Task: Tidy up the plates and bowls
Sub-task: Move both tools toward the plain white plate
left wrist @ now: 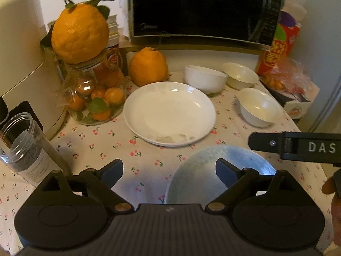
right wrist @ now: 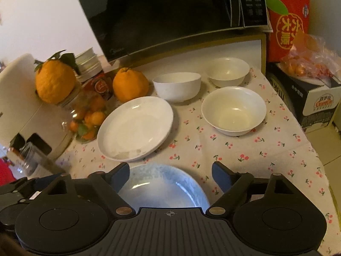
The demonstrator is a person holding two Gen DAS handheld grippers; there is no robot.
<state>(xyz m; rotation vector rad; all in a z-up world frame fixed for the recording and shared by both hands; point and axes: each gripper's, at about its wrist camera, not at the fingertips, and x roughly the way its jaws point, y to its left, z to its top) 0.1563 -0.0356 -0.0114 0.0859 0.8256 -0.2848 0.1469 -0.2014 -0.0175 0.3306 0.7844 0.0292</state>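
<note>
A white plate [left wrist: 169, 113] [right wrist: 136, 128] lies mid-table on the cherry-print cloth. A pale blue plate [left wrist: 198, 175] [right wrist: 162, 187] lies nearer, under both grippers. Three white bowls stand behind: a left one [left wrist: 204, 79] [right wrist: 177, 86], a far right one [left wrist: 239, 74] [right wrist: 228, 70], and a near right one [left wrist: 259, 107] [right wrist: 233, 109]. My left gripper [left wrist: 169, 171] is open and empty, its right finger over the blue plate. My right gripper [right wrist: 170, 176] is open and empty above the blue plate; its body shows in the left wrist view [left wrist: 298, 147].
A glass jar of small oranges [left wrist: 96, 93] topped by a big citrus [left wrist: 80, 32], another citrus [left wrist: 148, 66], a white appliance [left wrist: 23, 64], a clear canister [left wrist: 23, 147], a microwave [left wrist: 198, 8] at the back, boxes and a fruit bag [right wrist: 307, 68] at right. The table edge [right wrist: 324, 166] runs at right.
</note>
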